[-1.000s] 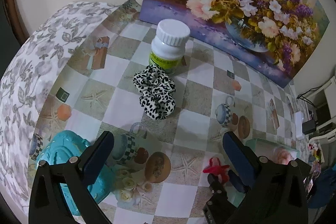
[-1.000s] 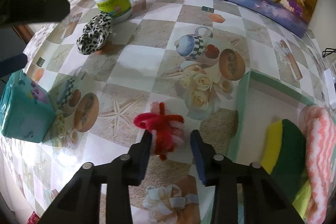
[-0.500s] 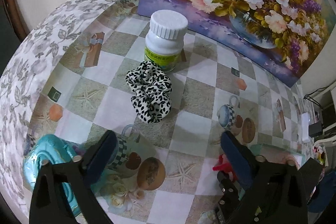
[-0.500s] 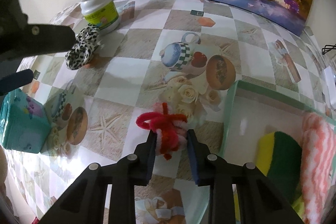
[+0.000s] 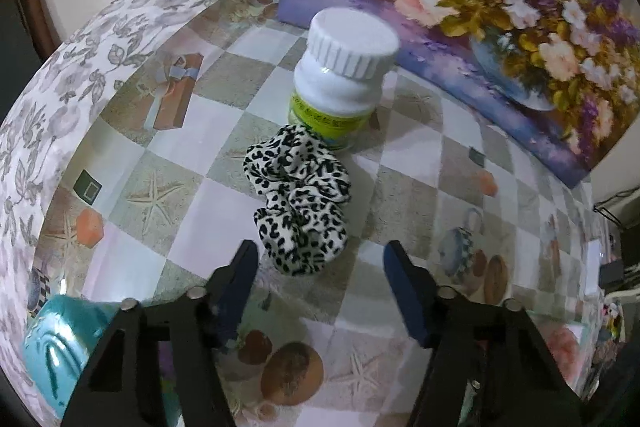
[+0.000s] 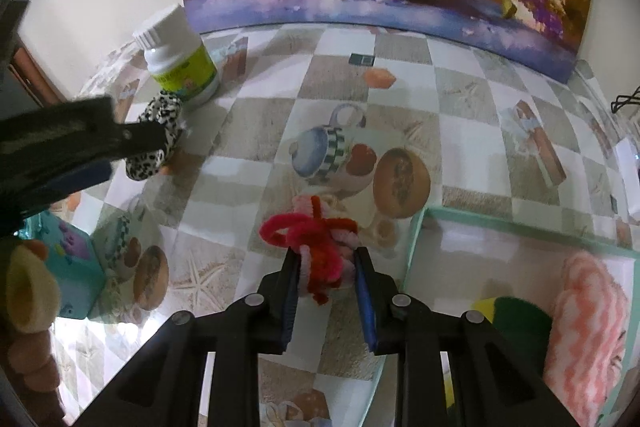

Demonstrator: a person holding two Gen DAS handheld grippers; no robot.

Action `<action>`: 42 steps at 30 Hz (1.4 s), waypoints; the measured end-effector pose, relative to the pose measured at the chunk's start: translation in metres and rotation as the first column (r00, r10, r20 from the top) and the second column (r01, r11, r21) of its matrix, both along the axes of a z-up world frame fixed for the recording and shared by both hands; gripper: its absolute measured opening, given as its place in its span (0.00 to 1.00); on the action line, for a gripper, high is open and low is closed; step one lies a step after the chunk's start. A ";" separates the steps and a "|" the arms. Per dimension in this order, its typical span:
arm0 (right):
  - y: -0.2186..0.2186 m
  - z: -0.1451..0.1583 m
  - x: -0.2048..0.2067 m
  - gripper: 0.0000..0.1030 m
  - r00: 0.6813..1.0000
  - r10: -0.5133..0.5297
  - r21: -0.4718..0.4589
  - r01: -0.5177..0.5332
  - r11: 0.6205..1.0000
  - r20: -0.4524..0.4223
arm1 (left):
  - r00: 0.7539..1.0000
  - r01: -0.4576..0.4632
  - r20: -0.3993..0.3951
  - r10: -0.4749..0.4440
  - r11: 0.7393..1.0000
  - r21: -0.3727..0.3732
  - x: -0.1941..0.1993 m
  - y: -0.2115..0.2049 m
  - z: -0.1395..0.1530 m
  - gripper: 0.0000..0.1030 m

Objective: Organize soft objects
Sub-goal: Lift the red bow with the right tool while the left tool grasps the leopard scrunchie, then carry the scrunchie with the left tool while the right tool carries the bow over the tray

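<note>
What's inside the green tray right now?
The green tray holds a pink-and-white knitted cloth and a yellow-green sponge. The right gripper hides the tray's near corner.

Left tool [image 5: 320,261], right tool [image 6: 326,269]: black frames, blue pads, silver screws.

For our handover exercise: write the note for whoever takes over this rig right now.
Right gripper: shut on the red and pink pipe-cleaner bundle, beside the green tray.
Left gripper: jaws closing just short of the leopard scrunchie, which lies against the bottle; not gripped.
Done: sponge and pink cloth are in the tray.
Left: tray the bundle, then the scrunchie.
</note>
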State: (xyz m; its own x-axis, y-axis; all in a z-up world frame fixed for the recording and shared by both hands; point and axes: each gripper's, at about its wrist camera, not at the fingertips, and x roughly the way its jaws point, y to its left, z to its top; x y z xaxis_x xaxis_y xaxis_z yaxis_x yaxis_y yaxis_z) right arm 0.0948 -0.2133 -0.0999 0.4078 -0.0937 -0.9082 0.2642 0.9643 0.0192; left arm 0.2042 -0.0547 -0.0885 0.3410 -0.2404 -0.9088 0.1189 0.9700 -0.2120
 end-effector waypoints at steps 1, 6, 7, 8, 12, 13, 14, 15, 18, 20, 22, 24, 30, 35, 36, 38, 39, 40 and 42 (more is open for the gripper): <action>-0.001 0.001 0.000 0.27 1.000 0.000 0.001 0.000 1.000 0.003 | 1.000 -0.007 -0.001 0.007 1.000 0.011 0.002 -0.001 -0.004 0.61; -0.007 0.002 -0.001 0.27 1.000 -0.009 0.023 0.009 1.000 0.006 | 0.999 -0.037 -0.002 0.037 0.998 0.052 0.008 -0.002 -0.020 0.41; -0.008 0.001 -0.001 0.27 1.000 -0.013 0.027 0.013 1.000 0.005 | 0.999 -0.043 -0.001 0.043 0.997 0.057 0.008 -0.001 -0.022 0.38; -0.009 0.000 -0.001 0.27 1.000 -0.016 0.032 0.016 0.999 0.004 | 0.999 -0.049 0.001 0.050 0.997 0.059 0.009 0.000 -0.024 0.31; -0.009 -0.001 -0.003 0.27 1.000 -0.017 0.050 0.017 0.999 0.008 | 0.998 -0.059 0.019 0.057 0.996 0.068 0.007 0.003 -0.025 0.20; -0.009 -0.002 -0.003 0.27 1.000 -0.018 0.050 0.017 0.999 0.007 | 0.998 -0.058 0.023 0.057 0.996 0.067 0.006 0.003 -0.024 0.19; -0.009 -0.002 -0.002 0.27 1.000 -0.017 0.049 0.017 0.999 0.007 | 0.998 -0.057 0.026 0.055 0.996 0.068 0.005 0.003 -0.024 0.19; -0.008 -0.002 -0.002 0.27 1.000 -0.017 0.048 0.016 0.999 0.006 | 0.998 -0.052 0.029 0.050 0.996 0.069 0.003 0.003 -0.023 0.18; -0.008 -0.001 -0.002 0.27 1.000 -0.020 0.051 0.020 0.999 0.009 | 0.999 -0.038 0.030 0.036 0.997 0.060 -0.001 0.005 -0.020 0.17; -0.009 0.001 -0.003 0.27 1.000 -0.026 0.049 0.025 0.998 0.012 | 0.999 -0.035 0.018 0.034 0.998 0.043 -0.003 0.006 -0.018 0.17; -0.009 0.004 -0.005 0.27 0.999 -0.033 0.054 0.032 0.998 0.015 | 0.999 -0.032 0.004 0.032 0.999 0.016 -0.004 0.008 -0.015 0.17; -0.009 0.009 -0.007 0.27 0.999 -0.039 0.060 0.038 0.998 0.020 | 1.000 -0.026 -0.006 0.026 1.000 -0.005 -0.008 0.009 -0.009 0.17; -0.009 0.027 -0.015 0.27 0.997 -0.058 0.079 0.054 0.995 0.046 | 1.000 -0.006 0.003 0.006 0.999 -0.042 -0.022 0.006 0.018 0.17; -0.005 0.053 -0.027 0.27 0.994 -0.069 0.086 0.062 0.994 0.089 | 0.999 0.020 0.044 -0.017 0.999 -0.050 -0.038 0.003 0.054 0.17; -0.005 0.059 -0.029 0.27 0.992 -0.072 0.087 0.064 0.994 0.099 | 0.998 0.025 0.054 -0.022 0.998 -0.051 -0.043 0.002 0.062 0.17; -0.003 0.071 -0.036 0.27 0.989 -0.081 0.093 0.069 0.993 0.121 | 0.997 0.036 0.071 -0.032 0.998 -0.055 -0.052 0.002 0.075 0.17; -0.003 0.076 -0.040 0.27 0.988 -0.084 0.094 0.073 0.993 0.130 | 0.996 0.045 0.082 -0.040 0.997 -0.058 -0.058 0.003 0.083 0.17; -0.002 0.081 -0.043 0.27 0.987 -0.088 0.094 0.075 0.993 0.138 | 0.995 0.051 0.092 -0.046 0.997 -0.059 -0.060 0.002 0.089 0.17; -0.002 0.090 -0.051 0.27 0.984 -0.096 0.086 0.084 0.993 0.152 | 0.991 0.067 0.122 -0.060 0.996 -0.056 -0.071 0.003 0.103 0.17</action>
